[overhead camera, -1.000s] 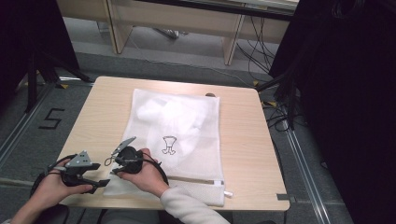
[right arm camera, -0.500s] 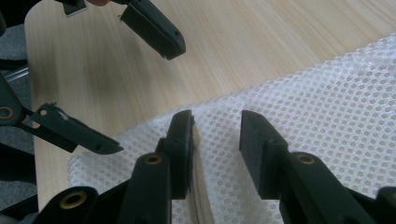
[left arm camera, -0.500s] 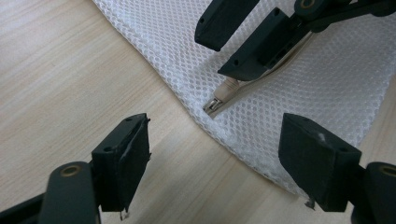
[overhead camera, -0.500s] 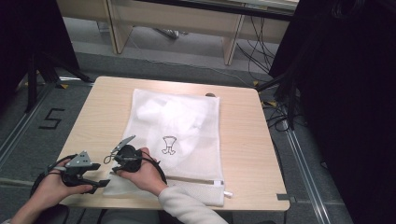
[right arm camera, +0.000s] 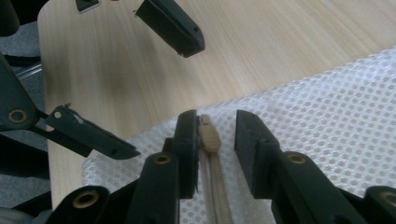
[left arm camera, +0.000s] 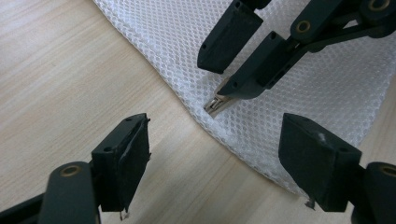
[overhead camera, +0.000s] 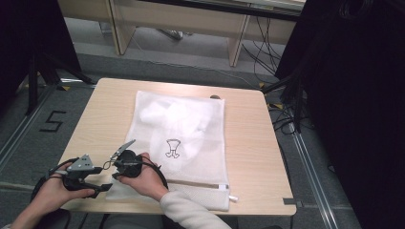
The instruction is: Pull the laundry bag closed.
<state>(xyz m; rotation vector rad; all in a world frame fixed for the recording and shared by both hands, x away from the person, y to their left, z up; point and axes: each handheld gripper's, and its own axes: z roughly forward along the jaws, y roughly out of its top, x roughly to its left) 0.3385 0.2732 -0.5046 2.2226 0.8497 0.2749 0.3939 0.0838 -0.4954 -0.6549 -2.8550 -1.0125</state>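
Mesh bag (overhead camera: 191,138), white garment (overhead camera: 179,121) inside.

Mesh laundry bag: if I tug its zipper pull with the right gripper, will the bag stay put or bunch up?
Probably bunches. The mesh laundry bag lies limp, its edge already wavy by the left gripper, so it looks floppy and light. The zipper pull is small and smooth between the right gripper jaws, which have just been closing, so it may slip. Pinning the corner should help.
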